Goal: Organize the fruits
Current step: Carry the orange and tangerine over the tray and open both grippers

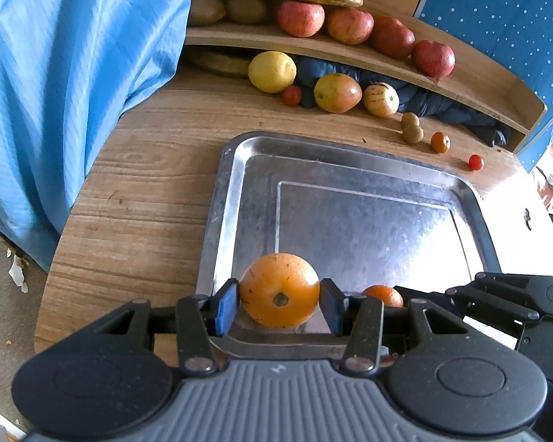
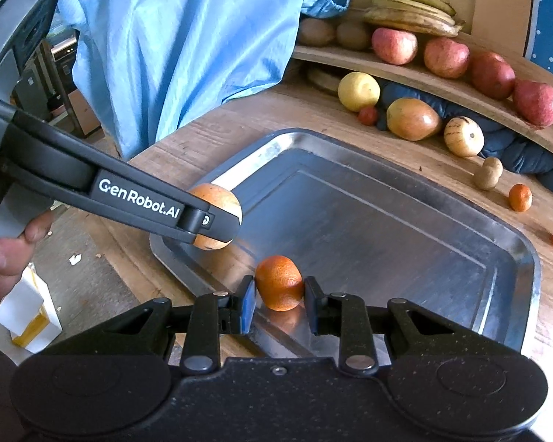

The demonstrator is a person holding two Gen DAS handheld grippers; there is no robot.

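Both jaws pinching: my left gripper [image 1: 278, 301] grips the orange [image 1: 279, 289], right gripper [image 2: 279, 290] the tangerine [image 2: 280, 282], each just over the tray's [image 1: 236, 169] near rim below. Round fruit could squirt out and roll off the table [image 1: 136, 191] if released carelessly.

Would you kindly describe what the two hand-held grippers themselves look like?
The left hand-held gripper has black linkage arms, blue pads, round black side housings and a ribbed grey body; white "GenRobot.AI" lettering runs along one arm. The right hand-held gripper matches, except for a speckled black body.
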